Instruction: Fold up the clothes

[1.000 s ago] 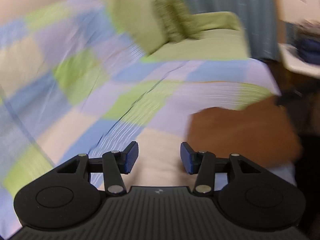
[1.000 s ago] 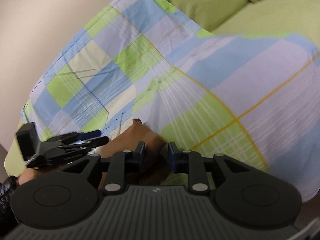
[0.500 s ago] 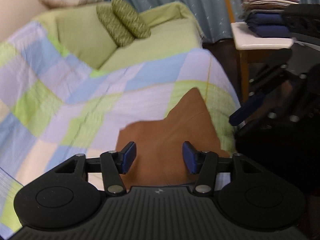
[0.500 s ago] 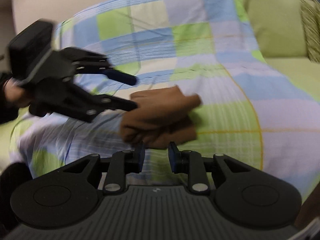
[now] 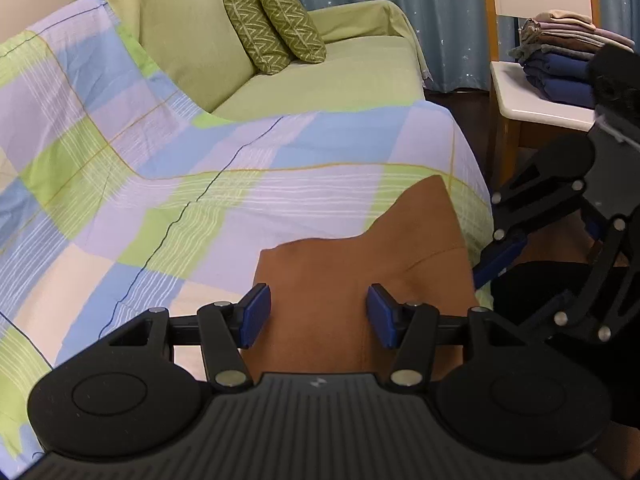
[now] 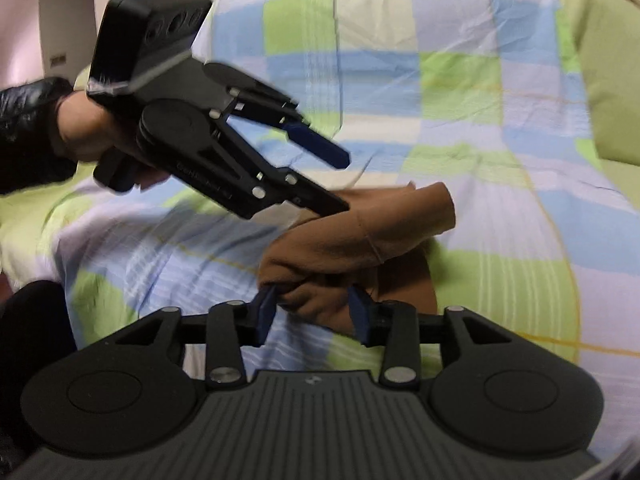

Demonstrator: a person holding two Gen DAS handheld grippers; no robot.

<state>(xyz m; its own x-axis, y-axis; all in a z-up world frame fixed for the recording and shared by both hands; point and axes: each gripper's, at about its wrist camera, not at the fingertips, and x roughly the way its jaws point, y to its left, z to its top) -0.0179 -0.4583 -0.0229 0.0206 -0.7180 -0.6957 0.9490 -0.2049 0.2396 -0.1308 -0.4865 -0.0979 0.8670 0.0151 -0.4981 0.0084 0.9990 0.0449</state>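
A brown garment point(image 5: 360, 272) lies folded on the checked bedspread point(image 5: 200, 184) near its right edge. My left gripper point(image 5: 319, 316) hovers over it, open, with nothing pinched; in the right wrist view the left gripper point(image 6: 340, 182) hangs just above the cloth. My right gripper point(image 6: 313, 312) has a bunched fold of the brown garment point(image 6: 340, 252) between its jaws, which are opening, and the cloth sags loose between the pads. One of its fingers point(image 5: 500, 258) shows at the garment's right edge in the left wrist view.
A green sofa point(image 5: 320, 80) with two patterned cushions point(image 5: 276, 28) lies under the bedspread. A chair point(image 5: 532, 108) at the right carries a stack of folded clothes point(image 5: 560, 64). A hand in a black sleeve point(image 6: 28, 132) holds the left gripper.
The left wrist view swung from the bedspread onto the brown garment. My right gripper rolled and its jaws widened around the bunched cloth. The left gripper rose above the garment.
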